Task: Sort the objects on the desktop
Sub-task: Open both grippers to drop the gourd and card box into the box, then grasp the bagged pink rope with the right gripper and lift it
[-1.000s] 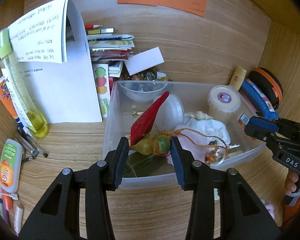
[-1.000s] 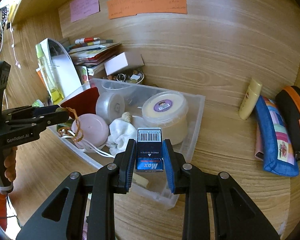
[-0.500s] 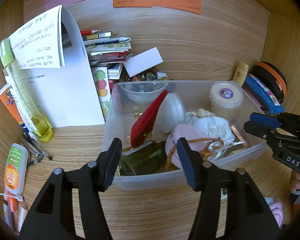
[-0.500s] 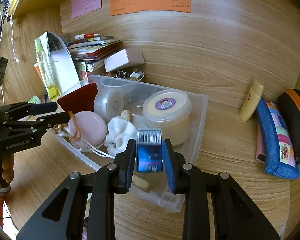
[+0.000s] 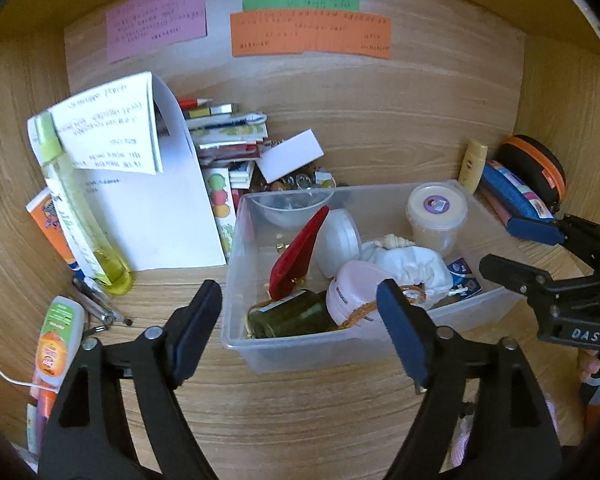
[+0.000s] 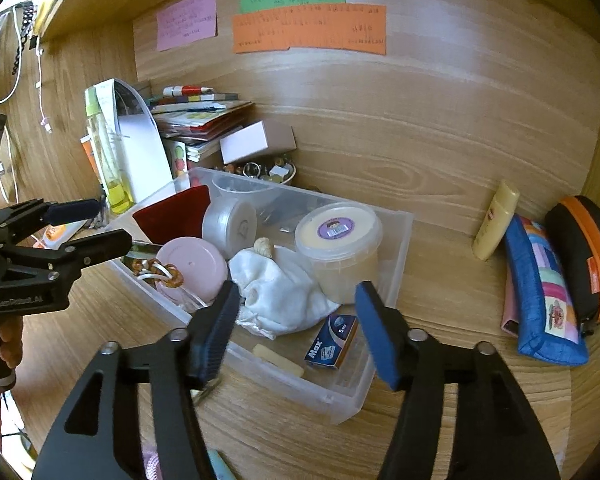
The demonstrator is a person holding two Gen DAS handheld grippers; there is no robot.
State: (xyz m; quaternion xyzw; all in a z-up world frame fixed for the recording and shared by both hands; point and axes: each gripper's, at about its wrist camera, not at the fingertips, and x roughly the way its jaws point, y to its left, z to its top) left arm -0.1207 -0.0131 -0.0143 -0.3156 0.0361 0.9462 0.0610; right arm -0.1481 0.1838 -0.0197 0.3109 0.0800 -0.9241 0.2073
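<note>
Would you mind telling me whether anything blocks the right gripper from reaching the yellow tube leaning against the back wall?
Nothing visible does. The right gripper hangs open over the clear bin, and the yellow tube stands to its right with bare desk between bin and tube. The blue pencil case lies beyond the tube, not in the path.

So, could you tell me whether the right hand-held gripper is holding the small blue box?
No, the right hand-held gripper is open and empty; the small blue box lies in the clear bin.
</note>
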